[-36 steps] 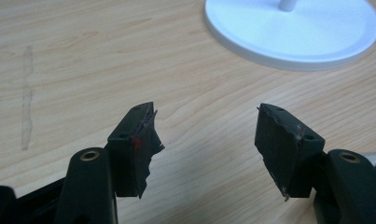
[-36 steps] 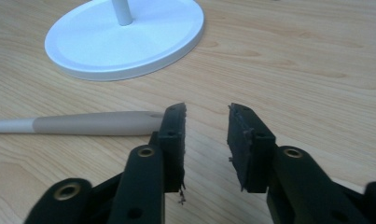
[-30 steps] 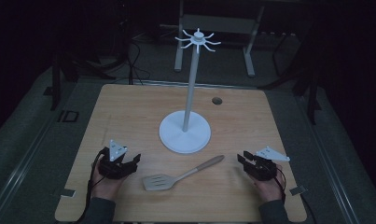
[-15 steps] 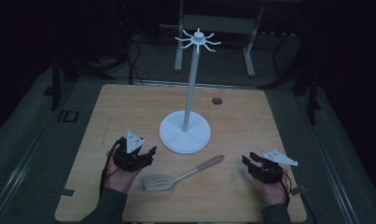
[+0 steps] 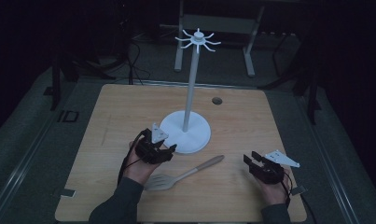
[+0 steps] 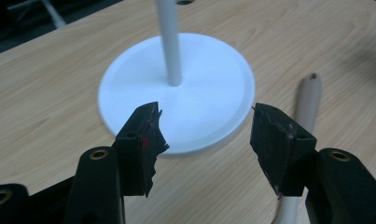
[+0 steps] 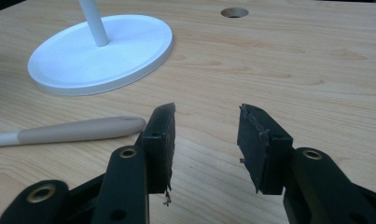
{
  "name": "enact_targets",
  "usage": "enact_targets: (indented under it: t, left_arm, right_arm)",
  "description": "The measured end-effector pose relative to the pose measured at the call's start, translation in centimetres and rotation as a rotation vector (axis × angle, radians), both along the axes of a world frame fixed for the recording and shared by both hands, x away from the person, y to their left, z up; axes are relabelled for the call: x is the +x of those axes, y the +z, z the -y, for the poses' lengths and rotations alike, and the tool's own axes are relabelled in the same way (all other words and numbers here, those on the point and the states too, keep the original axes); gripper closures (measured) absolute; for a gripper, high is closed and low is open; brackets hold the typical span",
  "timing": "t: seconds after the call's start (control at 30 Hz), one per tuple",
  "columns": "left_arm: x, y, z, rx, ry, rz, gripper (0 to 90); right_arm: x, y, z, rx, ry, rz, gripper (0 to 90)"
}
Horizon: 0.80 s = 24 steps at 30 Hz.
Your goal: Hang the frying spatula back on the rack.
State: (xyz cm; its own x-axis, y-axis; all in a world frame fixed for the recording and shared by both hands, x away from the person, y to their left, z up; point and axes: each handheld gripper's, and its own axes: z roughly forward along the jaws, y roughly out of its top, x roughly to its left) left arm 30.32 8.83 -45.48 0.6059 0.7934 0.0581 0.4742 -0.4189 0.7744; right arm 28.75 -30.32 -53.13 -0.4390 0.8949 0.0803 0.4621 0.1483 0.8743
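On the wooden table (image 5: 129, 116), a slotted spatula (image 5: 183, 173) is laid flat, its handle angled toward the white stand (image 5: 185, 133). Just above its blade end, beside the stand's base, the left gripper (image 5: 169, 151) is held with jaws apart, having just been closing, nothing between them. Near the handle tip, the right gripper (image 5: 249, 159) is held apart and empty, having just been opening.

Spatula (image 5: 183, 174) on table (image 5: 251, 121), just before stand (image 5: 185, 130).
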Motion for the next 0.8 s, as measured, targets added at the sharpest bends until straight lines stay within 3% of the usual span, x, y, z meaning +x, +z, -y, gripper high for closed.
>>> enact_targets:
  t: [0.33, 0.53, 0.8]
  left_arm:
    - [1.7, -0.1, 2.5, 0.044, -0.050, -0.042, 43.9]
    - [2.5, -0.3, 4.5, 0.125, -0.130, -0.060, 44.7]
    - [3.5, -0.7, 6.1, 0.117, -0.190, -0.112, 47.8]
  right_arm:
    - [0.0, 0.0, 0.0, -0.010, -0.009, 0.012, 56.0]
    - [0.0, -0.1, 0.1, -0.012, -0.006, 0.006, 55.6]
    - [0.0, -0.1, 0.4, -0.009, -0.009, 0.008, 54.9]
